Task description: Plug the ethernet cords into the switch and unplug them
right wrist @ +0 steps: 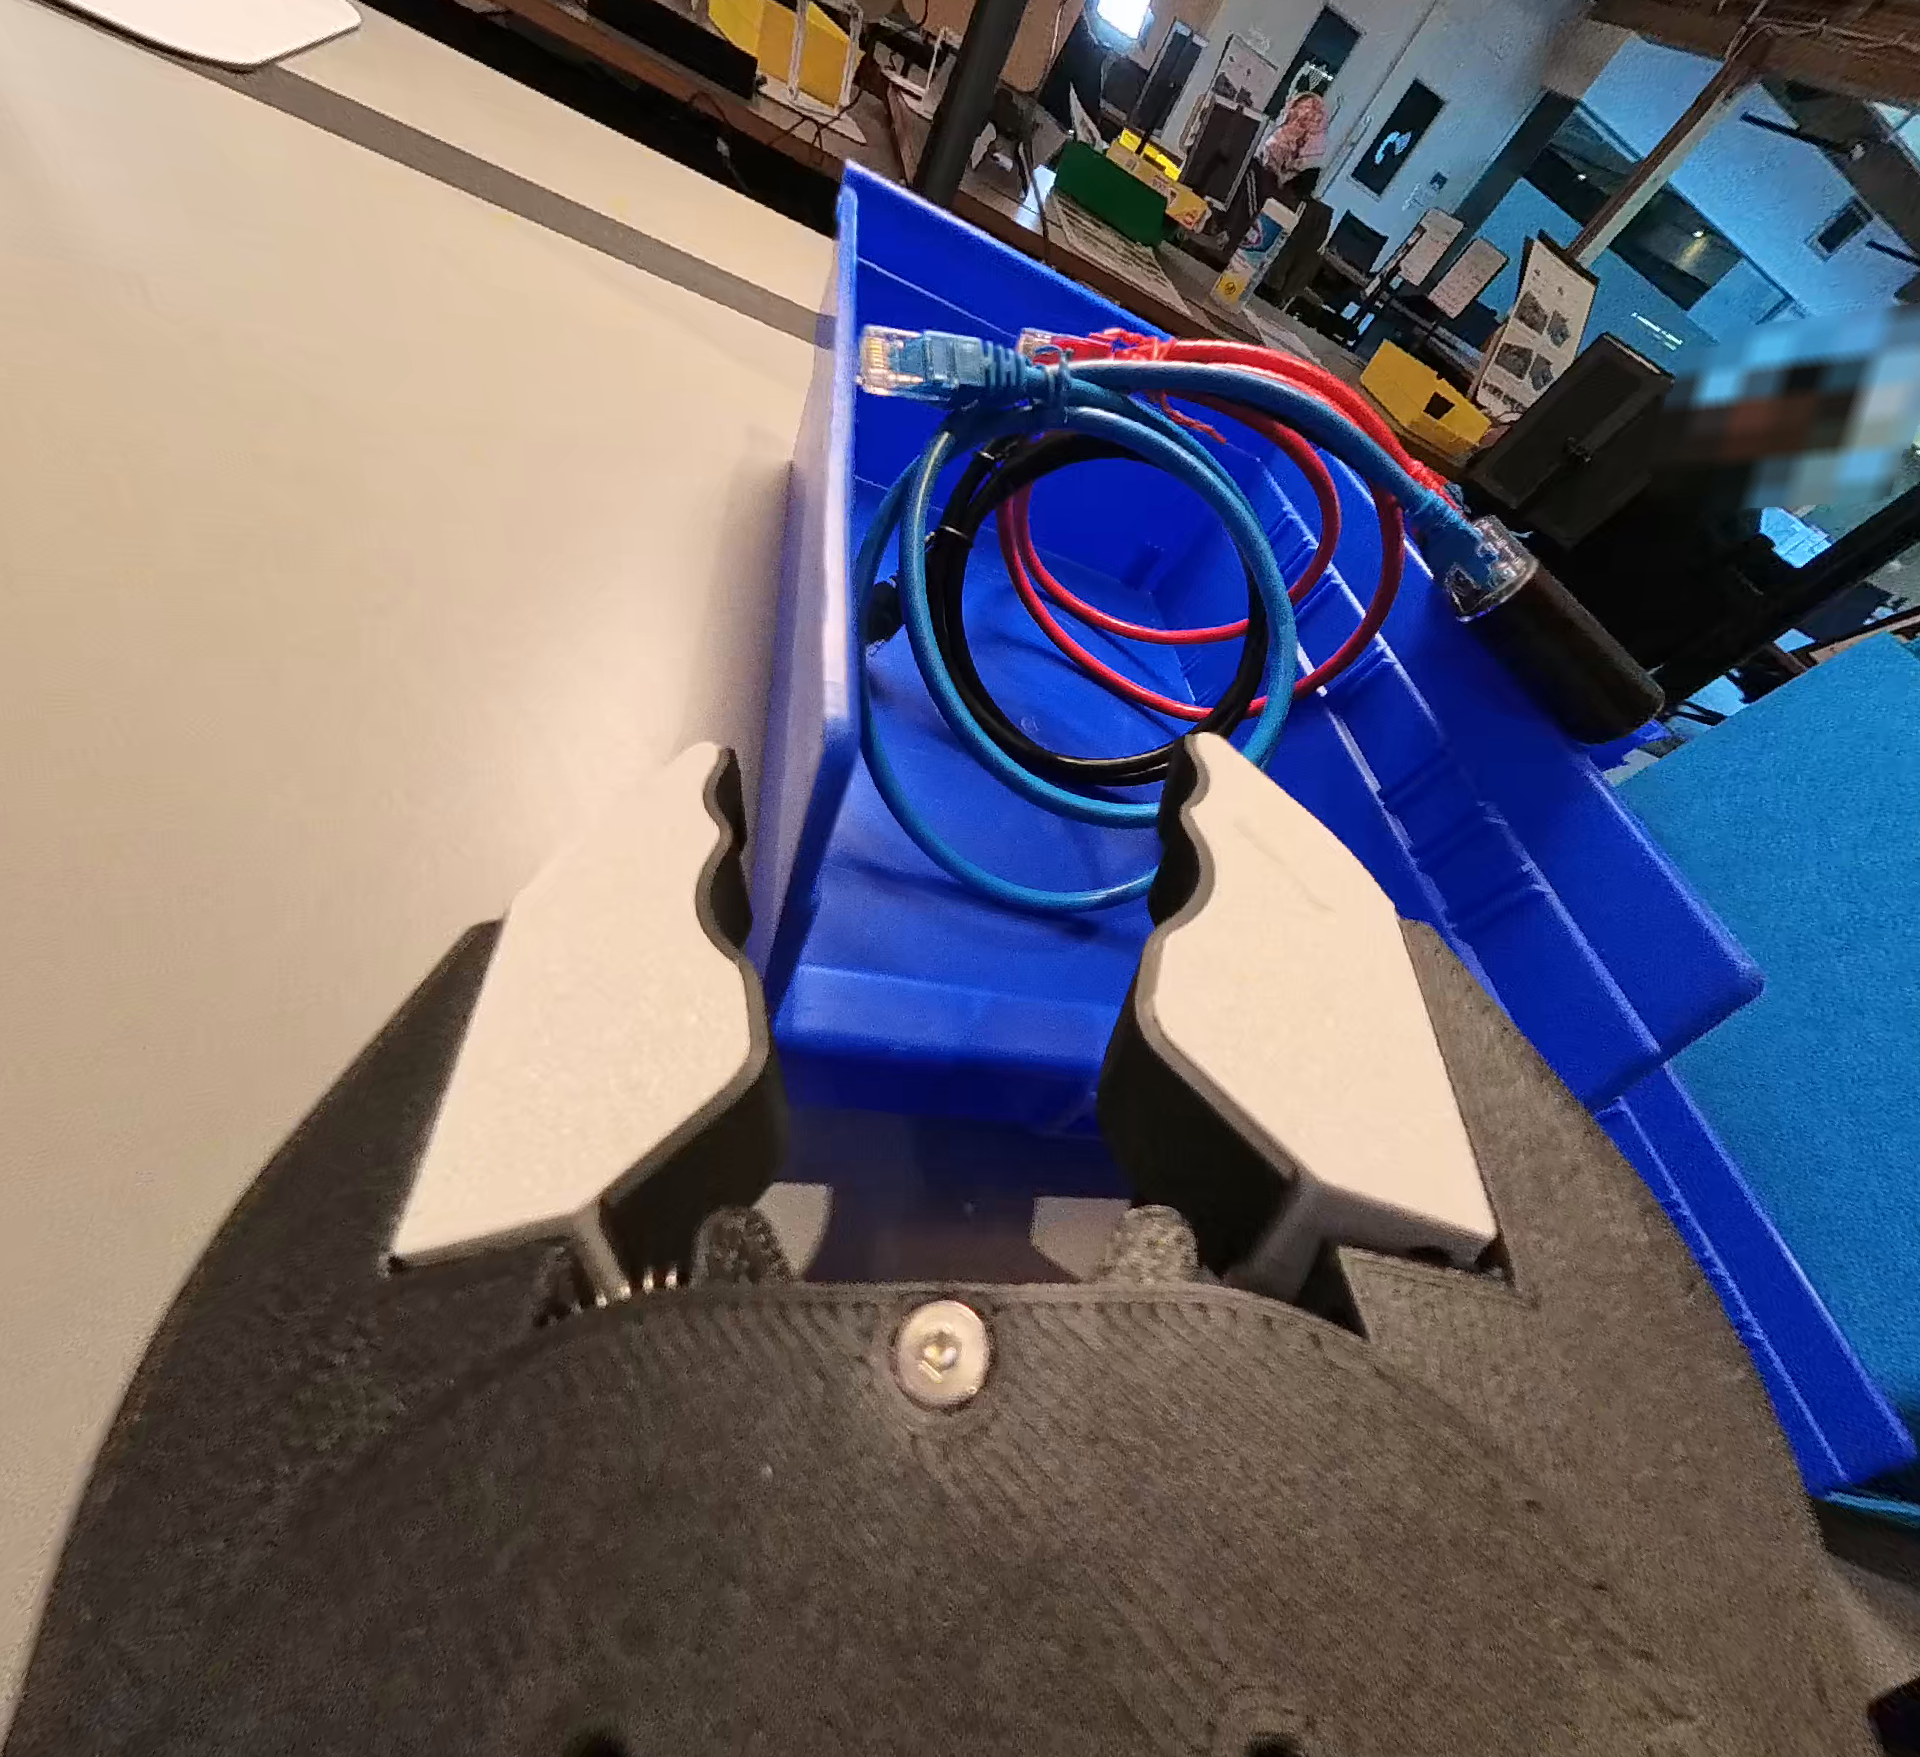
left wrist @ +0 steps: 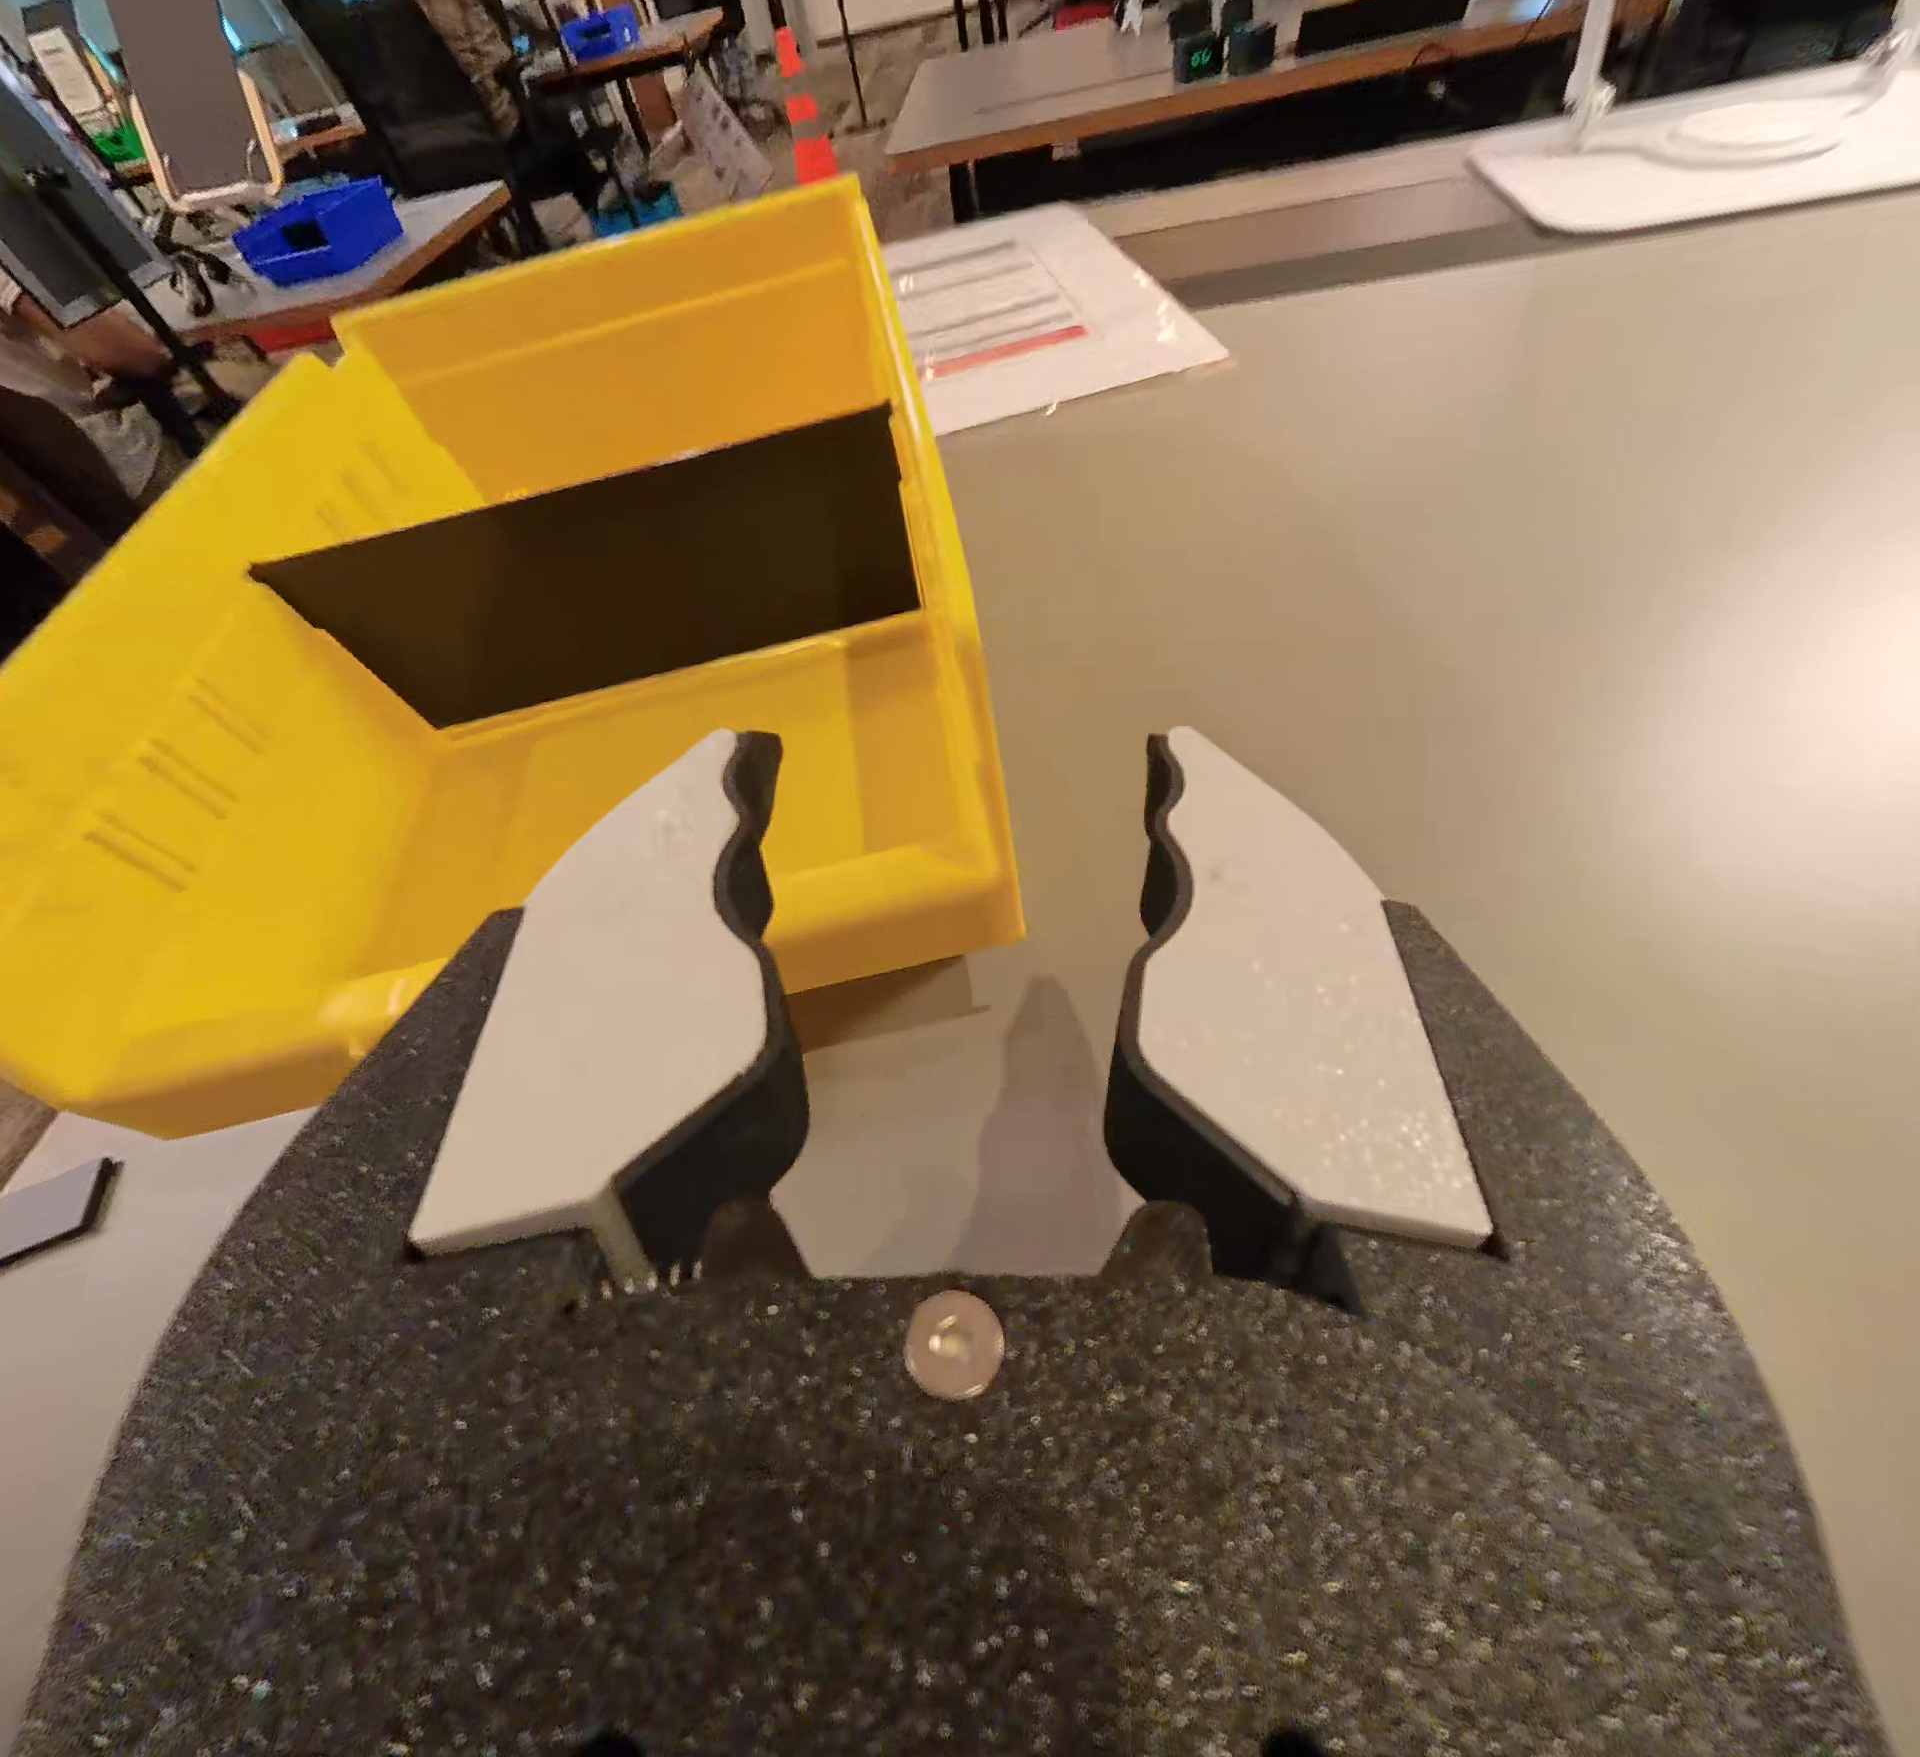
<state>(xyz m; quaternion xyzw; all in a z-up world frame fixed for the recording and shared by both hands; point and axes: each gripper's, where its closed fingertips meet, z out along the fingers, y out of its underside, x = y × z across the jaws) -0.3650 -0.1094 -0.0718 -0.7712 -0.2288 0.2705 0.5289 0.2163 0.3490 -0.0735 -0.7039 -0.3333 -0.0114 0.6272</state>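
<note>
Nearest the right wrist camera, the right gripper (right wrist: pixel 951 803) hovers spread wide and empty over the near end of a blue bin (right wrist: pixel 821 564). Beyond its tips, inside the bin, lie coiled blue (right wrist: pixel 1081 886), black (right wrist: pixel 1039 751) and red (right wrist: pixel 1101 606) ethernet cords. On the other side, the left gripper (left wrist: pixel 961 782) gapes empty above the grey table (left wrist: pixel 1455 668), beside a yellow bin (left wrist: pixel 623 357) with a black divider (left wrist: pixel 623 564).

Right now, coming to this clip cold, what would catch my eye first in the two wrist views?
In the right wrist view, the coiled blue, red and black ethernet cords lie in a blue bin, just beyond the open right gripper. In the left wrist view, a yellow bin with a black divider sits left of the open left gripper, on a bare grey table.
</note>
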